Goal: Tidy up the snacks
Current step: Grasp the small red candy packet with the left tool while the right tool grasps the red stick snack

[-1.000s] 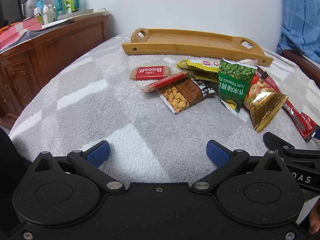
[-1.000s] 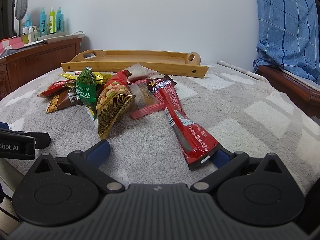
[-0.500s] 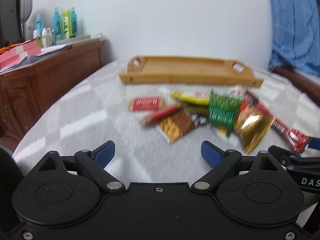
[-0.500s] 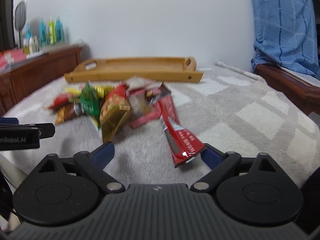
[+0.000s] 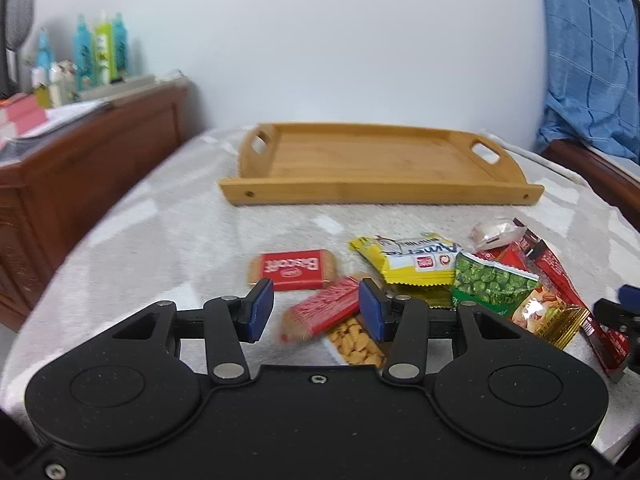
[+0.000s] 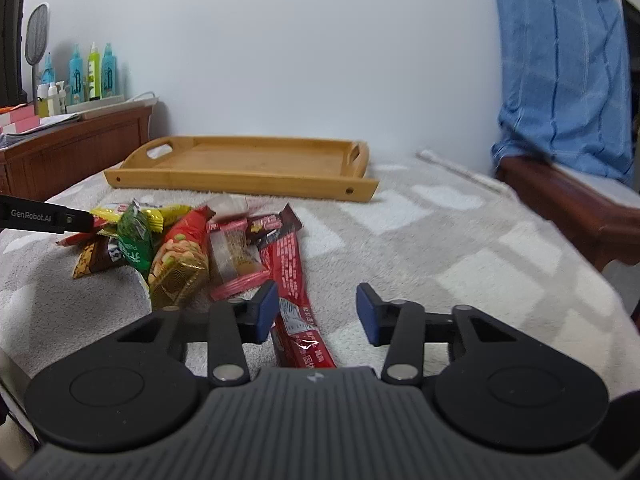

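Note:
A heap of snack packs lies on a grey checked blanket (image 5: pixel 168 240): a red Biscoff pack (image 5: pixel 292 274), a yellow pack (image 5: pixel 416 264), a green pea pack (image 5: pixel 492 284), a gold-and-red nut pack (image 6: pixel 180 264) and a long red bar (image 6: pixel 296 292). Behind them sits a bare wooden tray (image 5: pixel 380 192) (image 6: pixel 240 180). My left gripper (image 5: pixel 316 314) hovers over a thin red stick pack (image 5: pixel 320 312); its jaws are closing and the pads do not touch the pack. My right gripper (image 6: pixel 316 312) is closing above the long red bar, which runs by its left pad.
A brown wooden cabinet (image 5: pixel 80 152) with bottles (image 5: pixel 100 52) stands along the left. A blue cloth (image 6: pixel 560 80) hangs over wooden furniture (image 6: pixel 568 200) on the right. One finger of the left gripper (image 6: pixel 40 218) reaches in over the heap's left side.
Both pairs of jaws have narrowed from wide open. Both grippers rose and moved forward over the snacks, so the tray's floor now shows.

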